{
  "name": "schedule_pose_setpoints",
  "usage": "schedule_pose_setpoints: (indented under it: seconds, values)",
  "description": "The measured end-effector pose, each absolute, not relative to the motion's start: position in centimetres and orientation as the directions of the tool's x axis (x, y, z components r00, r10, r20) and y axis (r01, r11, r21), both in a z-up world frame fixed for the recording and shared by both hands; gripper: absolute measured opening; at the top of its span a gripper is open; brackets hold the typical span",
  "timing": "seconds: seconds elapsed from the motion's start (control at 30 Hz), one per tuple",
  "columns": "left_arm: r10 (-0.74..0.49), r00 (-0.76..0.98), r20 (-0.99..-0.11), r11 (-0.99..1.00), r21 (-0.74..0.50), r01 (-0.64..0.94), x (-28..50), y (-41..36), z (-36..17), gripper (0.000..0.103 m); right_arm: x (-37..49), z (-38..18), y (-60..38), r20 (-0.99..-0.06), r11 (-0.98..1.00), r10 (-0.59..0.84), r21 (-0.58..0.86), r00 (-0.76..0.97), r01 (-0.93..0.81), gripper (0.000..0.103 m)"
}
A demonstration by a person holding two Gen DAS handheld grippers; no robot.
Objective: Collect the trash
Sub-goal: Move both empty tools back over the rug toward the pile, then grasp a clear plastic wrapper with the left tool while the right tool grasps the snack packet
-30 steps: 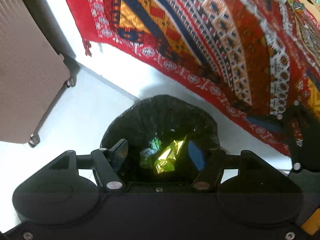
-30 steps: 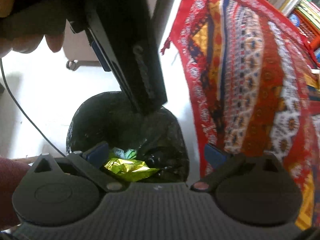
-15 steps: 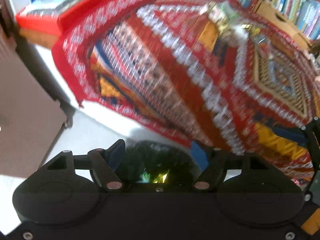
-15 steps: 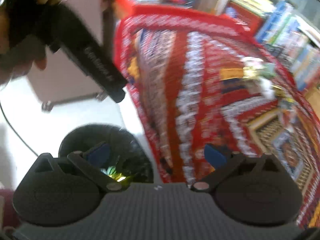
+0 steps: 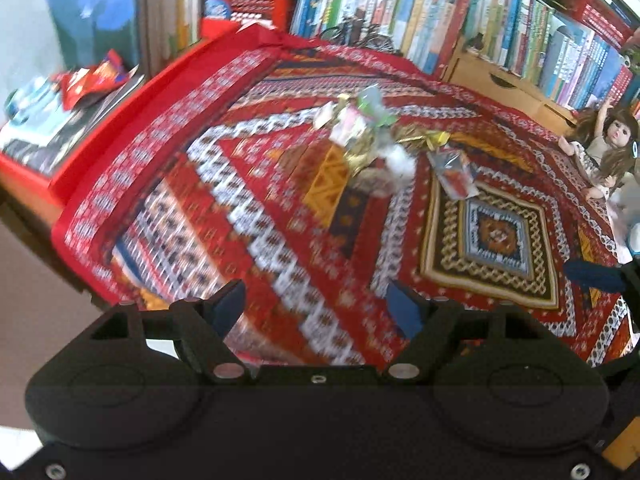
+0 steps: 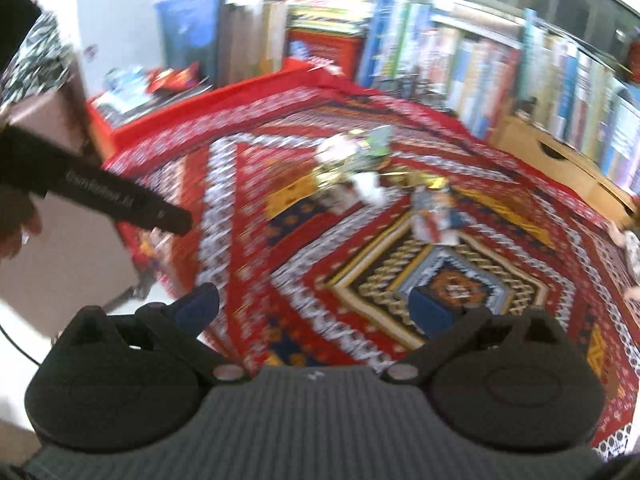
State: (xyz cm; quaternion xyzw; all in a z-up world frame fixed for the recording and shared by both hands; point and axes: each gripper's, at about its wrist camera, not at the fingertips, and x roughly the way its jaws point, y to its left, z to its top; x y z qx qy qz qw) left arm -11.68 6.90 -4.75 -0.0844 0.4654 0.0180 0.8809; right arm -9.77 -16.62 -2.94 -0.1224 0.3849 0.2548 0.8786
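Left wrist view: left gripper [image 5: 316, 306] with blue-padded fingers [image 5: 228, 306] spread, nothing between them, above a red patterned woven cloth [image 5: 248, 216] covering the worktop. Heap of crumpled foil and paper wrappers [image 5: 368, 140] lies mid-cloth, well ahead; one flat foil packet [image 5: 454, 174] just right of it. Right gripper [image 6: 316, 308] likewise spread and empty. Bookshelf of upright books [image 5: 480, 20] behind.
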Motion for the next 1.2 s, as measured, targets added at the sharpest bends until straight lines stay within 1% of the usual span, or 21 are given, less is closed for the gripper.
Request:
schedule_pose_setpoints:
  seconds: [0.2,0.43,0.63,0.83,1.03,1.2]
  values:
    - [-0.066,0.561,-0.825,0.988,-0.133,-0.081,-7.7,5.1,-4.4,0.076,-6.3,-2.4,-18.8,-0.715,0.887,0.322,-0.001,0.621,-0.461,0.103]
    - [-0.04,0.551,-0.834,0.986,-0.122,-0.115,-3.2,3.7,-4.7,0.076,-2.1,-2.7,-20.7,-0.705,0.913,0.298,0.013,0.644,-0.408,0.103]
    - [-0.017,0.526,-0.851,0.982,-0.114,-0.151,0.1,2.5,-5.8,0.076,1.6,-3.2,-21.6,-0.71,0.914,0.301,0.024,0.636,-0.405,0.103]
    - [0.005,0.493,-0.87,0.969,-0.118,-0.217,3.4,1.6,-8.1,0.075,5.8,-4.4,-22.1,-0.725,0.91,0.32,0.055,0.61,-0.411,0.103]
    - [0.021,0.467,-0.884,0.953,-0.123,-0.277,6.1,1.3,-10.3,0.073,9.9,-6.5,-22.3,-0.75,0.898,0.351,0.099,0.56,-0.43,0.1]
    - [0.053,0.433,-0.9,0.946,-0.094,-0.311,7.8,1.3,-12.3,0.071,12.7,-8.3,-21.5,-0.781,0.886,0.359,0.113,0.511,-0.449,0.096]
